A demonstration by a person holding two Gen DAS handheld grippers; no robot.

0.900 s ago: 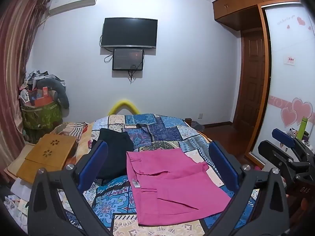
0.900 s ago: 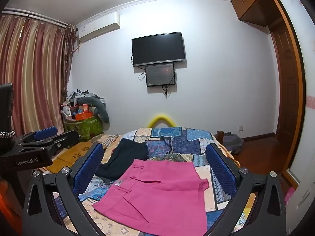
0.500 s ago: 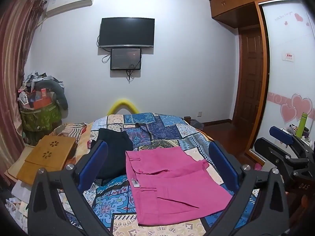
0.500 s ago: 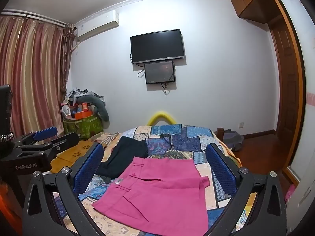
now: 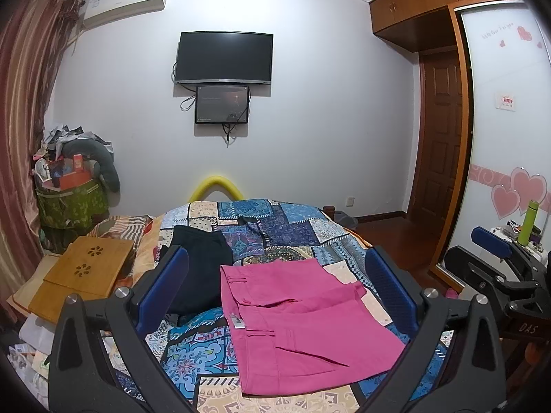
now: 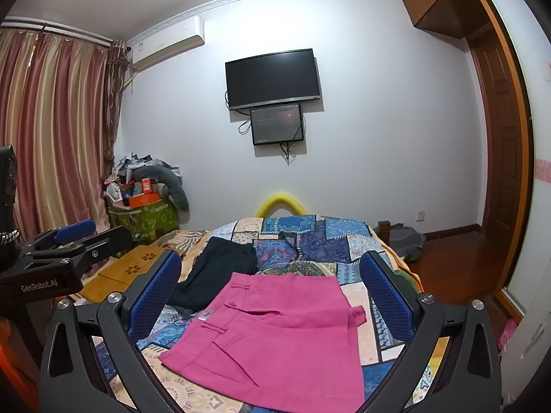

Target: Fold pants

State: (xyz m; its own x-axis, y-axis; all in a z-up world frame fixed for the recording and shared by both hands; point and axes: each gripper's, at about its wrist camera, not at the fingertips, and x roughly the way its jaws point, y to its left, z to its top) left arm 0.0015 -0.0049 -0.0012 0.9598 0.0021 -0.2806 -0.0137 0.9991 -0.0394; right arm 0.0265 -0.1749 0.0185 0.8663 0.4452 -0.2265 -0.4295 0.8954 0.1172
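Both grippers up off the bed, jaws spread wide, nothing held. Left gripper (image 5: pixel 275 292) w/ pink pants (image 5: pixel 303 323) folded flat on patchwork bedspread (image 5: pixel 275 227), below & ahead between its fingers. Right gripper (image 6: pixel 272 296) same, pants (image 6: pixel 275 337) just ahead. Dark trousers (image 5: pixel 199 261) lie ahead-left, touching the pink pair's edge.

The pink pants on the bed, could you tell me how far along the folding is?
Done: the pink pants lie flat on the patchwork bedspread, folded into a compact rectangle, beside a folded dark garment. In hand: nothing; the left gripper and right gripper are both open above the bed, touching no cloth. Left: perhaps one more fold, or nothing.
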